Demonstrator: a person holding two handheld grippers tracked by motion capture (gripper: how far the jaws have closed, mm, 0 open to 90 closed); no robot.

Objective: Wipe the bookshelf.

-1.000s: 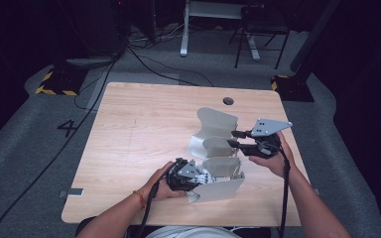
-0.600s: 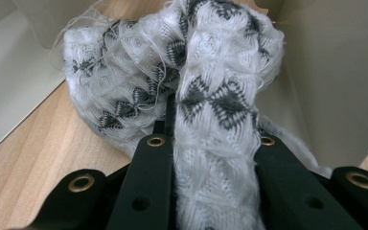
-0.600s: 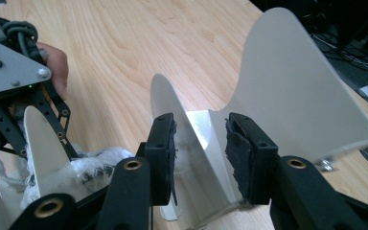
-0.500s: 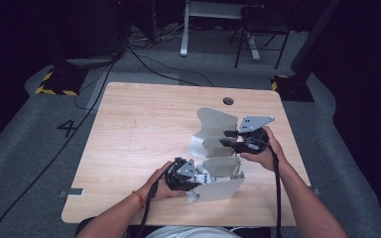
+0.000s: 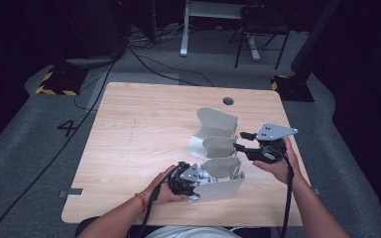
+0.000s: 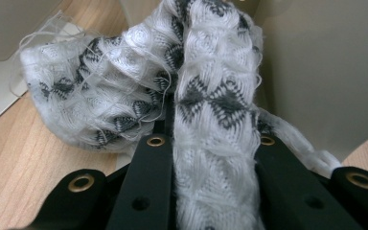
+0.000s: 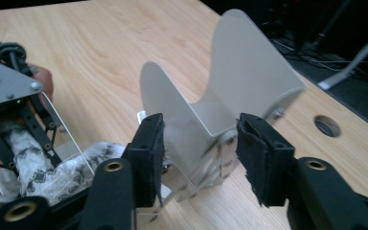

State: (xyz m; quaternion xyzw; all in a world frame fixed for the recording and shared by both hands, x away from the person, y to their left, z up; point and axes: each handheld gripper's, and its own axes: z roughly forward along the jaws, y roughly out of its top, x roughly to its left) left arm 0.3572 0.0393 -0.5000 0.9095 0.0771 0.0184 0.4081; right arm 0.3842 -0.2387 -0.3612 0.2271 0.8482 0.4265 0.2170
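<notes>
A grey metal rack (image 5: 217, 124) with curved upright dividers stands right of the table's middle. My left gripper (image 5: 198, 178) reaches into its front compartment, shut on a white and grey knitted cloth (image 6: 211, 110) that bunches up ahead of the jaws against the rack wall (image 6: 316, 72). My right gripper (image 5: 239, 141) hovers open at the rack's right side, a little off it. In the right gripper view its fingers (image 7: 148, 139) frame a middle divider (image 7: 172, 110) farther off with nothing between them, and the cloth (image 7: 52, 172) lies at lower left under the left gripper (image 7: 9, 120).
The wooden table (image 5: 139, 134) has a round cable hole (image 5: 228, 101) behind the rack. Cables trail from both grippers toward the person at the front edge. Floor cables and a chair base lie beyond the far edge.
My right gripper moved in toward the rack, then drew back to the right. The left gripper and the cloth have stayed in place.
</notes>
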